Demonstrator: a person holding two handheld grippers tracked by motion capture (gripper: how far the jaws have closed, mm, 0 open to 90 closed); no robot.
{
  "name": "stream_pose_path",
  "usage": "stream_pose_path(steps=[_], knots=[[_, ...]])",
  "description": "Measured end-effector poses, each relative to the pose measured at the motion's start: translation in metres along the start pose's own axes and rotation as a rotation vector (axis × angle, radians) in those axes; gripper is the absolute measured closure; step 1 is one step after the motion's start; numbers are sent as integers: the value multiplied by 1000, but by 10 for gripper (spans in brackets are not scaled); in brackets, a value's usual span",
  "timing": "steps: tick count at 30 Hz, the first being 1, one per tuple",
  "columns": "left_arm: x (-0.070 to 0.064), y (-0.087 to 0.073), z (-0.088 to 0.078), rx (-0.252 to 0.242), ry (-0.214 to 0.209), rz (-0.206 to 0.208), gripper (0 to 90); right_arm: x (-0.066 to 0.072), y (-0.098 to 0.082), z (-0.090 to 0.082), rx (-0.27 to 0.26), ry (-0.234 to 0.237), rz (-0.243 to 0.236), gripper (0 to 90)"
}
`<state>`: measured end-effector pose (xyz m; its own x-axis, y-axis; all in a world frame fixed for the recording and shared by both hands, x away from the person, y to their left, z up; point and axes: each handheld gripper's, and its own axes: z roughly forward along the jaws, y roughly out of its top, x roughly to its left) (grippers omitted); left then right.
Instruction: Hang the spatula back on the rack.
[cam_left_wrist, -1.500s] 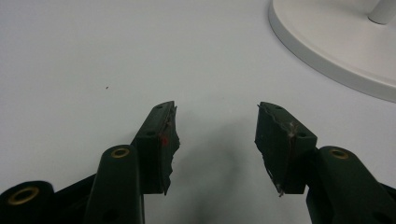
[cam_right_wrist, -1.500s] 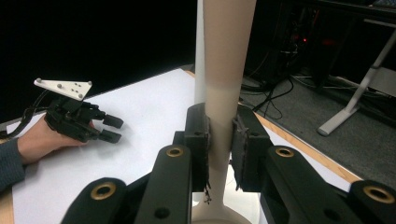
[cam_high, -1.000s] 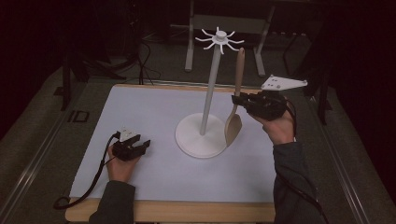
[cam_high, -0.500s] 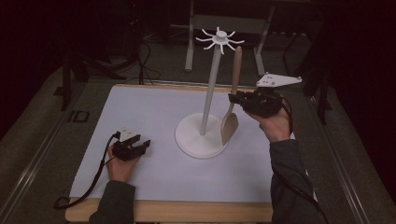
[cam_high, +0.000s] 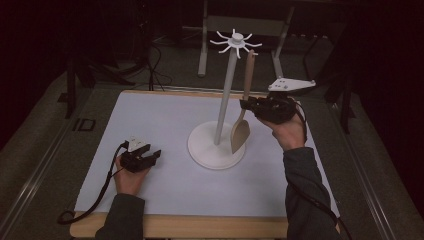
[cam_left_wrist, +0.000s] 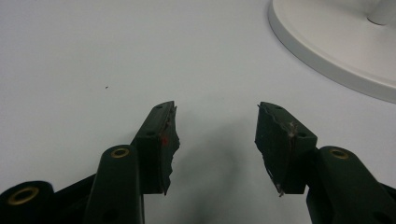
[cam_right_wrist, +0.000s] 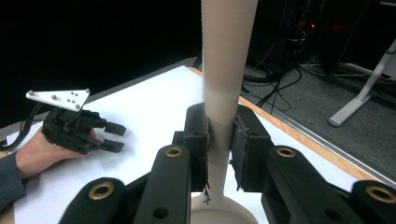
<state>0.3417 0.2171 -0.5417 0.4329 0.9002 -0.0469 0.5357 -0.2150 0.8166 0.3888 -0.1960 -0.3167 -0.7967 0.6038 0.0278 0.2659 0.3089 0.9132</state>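
Clamping tight on the handle of the wooden spatula with the right gripper, pads pressing both sides of the narrow neck just above the blade, seen close in the right gripper view. Holding that spatula nearly upright, blade down and hanging just beyond the jaws over the round base of the white rack, handle tip rising past the jaws to sit just beside the hooks at the rack's top. Standing just past the spatula from the jaws, the rack's post.

Resting on the white mat with the left gripper, jaws standing apart with nothing between them, well apart from the spatula, aiming toward the rack's base ahead and to one side.
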Motion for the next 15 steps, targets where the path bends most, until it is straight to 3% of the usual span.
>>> stream_pose_path(steps=[15], knots=[[0, 0, 0, 1, 2, 2, 480, -2, -14, -4, -2, -1, 0, 500]])
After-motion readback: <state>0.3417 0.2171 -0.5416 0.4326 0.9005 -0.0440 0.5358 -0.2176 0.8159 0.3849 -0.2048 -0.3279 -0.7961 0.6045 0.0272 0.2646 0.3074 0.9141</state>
